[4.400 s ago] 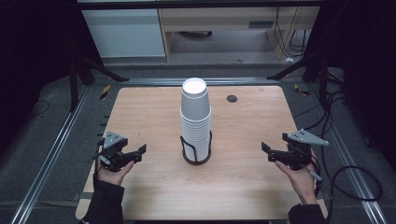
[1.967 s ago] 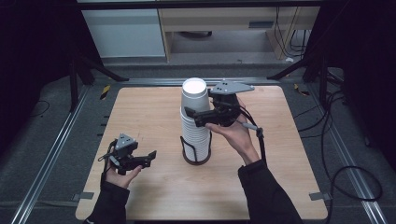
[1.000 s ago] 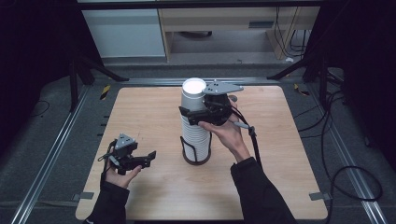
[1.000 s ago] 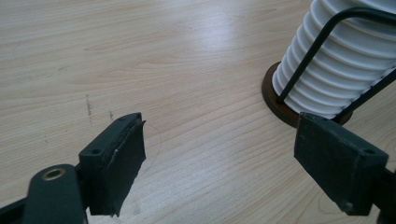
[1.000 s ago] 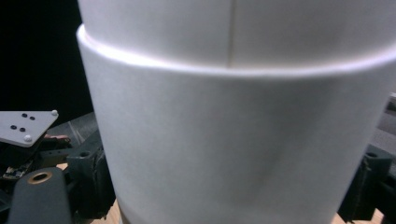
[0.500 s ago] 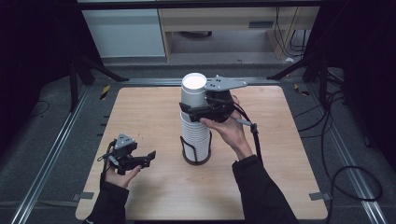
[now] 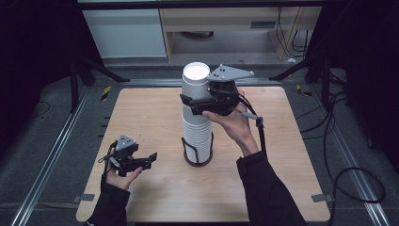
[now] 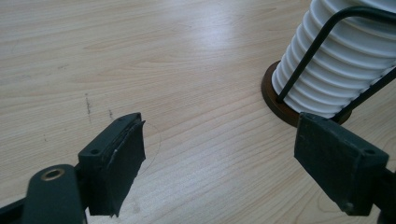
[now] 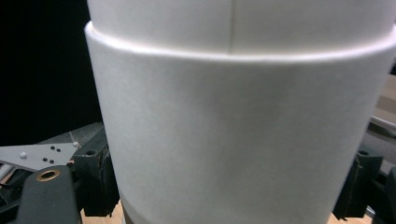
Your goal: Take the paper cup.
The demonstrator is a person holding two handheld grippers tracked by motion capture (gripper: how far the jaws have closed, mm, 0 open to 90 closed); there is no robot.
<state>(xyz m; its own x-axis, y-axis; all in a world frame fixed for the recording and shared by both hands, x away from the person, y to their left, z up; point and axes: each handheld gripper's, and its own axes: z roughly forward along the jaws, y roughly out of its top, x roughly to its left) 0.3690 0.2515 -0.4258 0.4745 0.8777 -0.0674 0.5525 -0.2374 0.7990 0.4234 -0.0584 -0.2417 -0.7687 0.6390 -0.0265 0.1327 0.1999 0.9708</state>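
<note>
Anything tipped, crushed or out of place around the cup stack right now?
Nothing stands out. The stack of cups stands upright in its wire holder; the right gripper is closed on an upper cup, which looks undented. The left gripper waits open over the bare table.

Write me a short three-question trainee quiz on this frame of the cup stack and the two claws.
1. True or false: the left claw is clamped on a cup.
2. What keeps the cup stack upright at its base? A) a black wire holder B) a cardboard box C) the person's left hand
3. Which claw grips the top cups, and from which side in the high view?

Key
1. False: its jaws stand open over the bare wooden table, apart from the stack.
2. A: the black wire holder on a round brown base.
3. The right claw, from the stack's right, jaws shut on the cup wall.
</note>
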